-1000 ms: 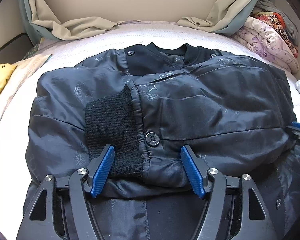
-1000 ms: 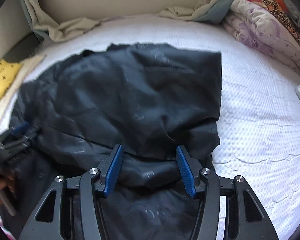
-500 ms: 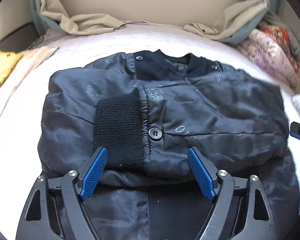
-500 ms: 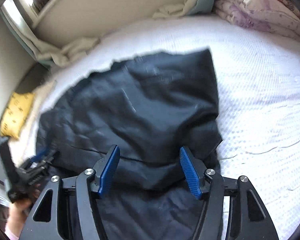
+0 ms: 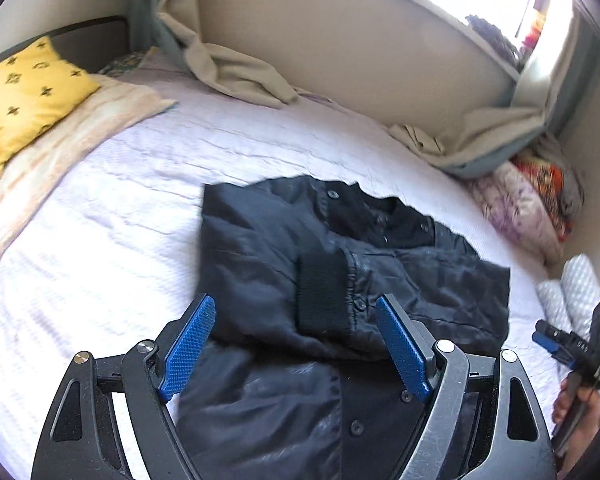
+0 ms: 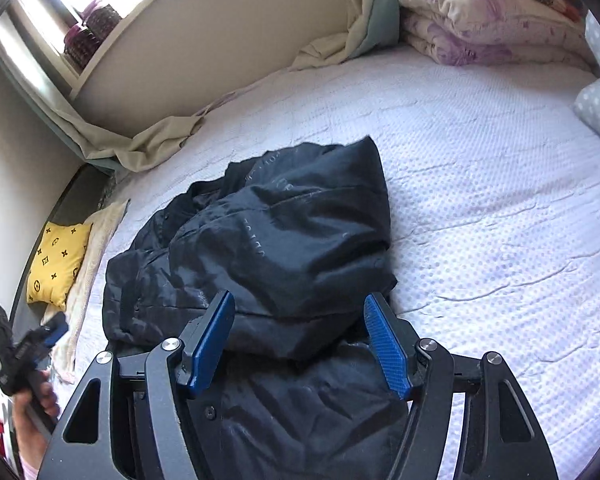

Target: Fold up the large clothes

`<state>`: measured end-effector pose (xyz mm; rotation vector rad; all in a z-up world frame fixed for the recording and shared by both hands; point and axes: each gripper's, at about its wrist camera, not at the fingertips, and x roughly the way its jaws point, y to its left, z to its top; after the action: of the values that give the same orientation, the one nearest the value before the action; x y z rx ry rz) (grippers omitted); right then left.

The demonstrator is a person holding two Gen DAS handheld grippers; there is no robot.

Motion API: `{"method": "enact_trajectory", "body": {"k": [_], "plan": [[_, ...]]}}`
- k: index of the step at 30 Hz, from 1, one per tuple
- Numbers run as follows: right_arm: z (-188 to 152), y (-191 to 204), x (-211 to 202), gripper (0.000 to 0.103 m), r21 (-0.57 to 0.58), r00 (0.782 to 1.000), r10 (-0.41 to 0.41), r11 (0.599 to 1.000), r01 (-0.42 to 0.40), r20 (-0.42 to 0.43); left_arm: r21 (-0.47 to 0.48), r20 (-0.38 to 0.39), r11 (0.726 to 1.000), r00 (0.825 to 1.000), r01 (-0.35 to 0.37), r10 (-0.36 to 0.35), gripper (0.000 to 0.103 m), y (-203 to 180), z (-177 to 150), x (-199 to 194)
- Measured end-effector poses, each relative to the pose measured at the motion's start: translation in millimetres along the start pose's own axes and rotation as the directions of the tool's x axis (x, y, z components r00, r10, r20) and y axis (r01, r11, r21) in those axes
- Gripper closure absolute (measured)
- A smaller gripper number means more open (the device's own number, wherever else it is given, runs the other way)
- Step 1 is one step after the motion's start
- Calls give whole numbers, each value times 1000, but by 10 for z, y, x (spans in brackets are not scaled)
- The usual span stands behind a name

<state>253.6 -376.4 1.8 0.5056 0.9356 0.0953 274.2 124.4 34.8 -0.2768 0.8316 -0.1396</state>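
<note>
A dark navy jacket (image 5: 340, 280) lies on the white bedspread, both sleeves folded across its front; a black knit cuff (image 5: 322, 292) lies on its chest. It also shows in the right wrist view (image 6: 284, 240). My left gripper (image 5: 296, 344) is open and empty, held above the jacket's near part. My right gripper (image 6: 298, 340) is open and empty, above the jacket's right side. The right gripper also shows at the left wrist view's right edge (image 5: 556, 344), and the left gripper at the right wrist view's left edge (image 6: 28, 344).
A yellow cushion (image 5: 20, 92) and a beige towel (image 5: 60, 148) lie at the left of the bed. Folded floral quilts (image 6: 480, 20) are stacked at the far right corner. Curtains (image 5: 236, 72) drape along the wall. White bedspread (image 6: 500, 200) stretches right of the jacket.
Both grippers have pulled back and risen away from the jacket, swinging apart. The jacket now looks smaller and stays folded on the bed.
</note>
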Motion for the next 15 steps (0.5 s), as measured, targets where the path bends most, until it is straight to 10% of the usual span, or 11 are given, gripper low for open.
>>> {"method": "enact_trajectory", "body": {"k": [8, 15], "plan": [[-40, 214, -551, 29, -61, 997, -9, 998, 14, 74, -40, -49, 998, 998, 41, -43, 17, 221, -178, -528], [-517, 115, -852, 29, -62, 996, 58, 996, -62, -74, 10, -232, 1000, 973, 18, -15, 18, 363, -736, -661]]}}
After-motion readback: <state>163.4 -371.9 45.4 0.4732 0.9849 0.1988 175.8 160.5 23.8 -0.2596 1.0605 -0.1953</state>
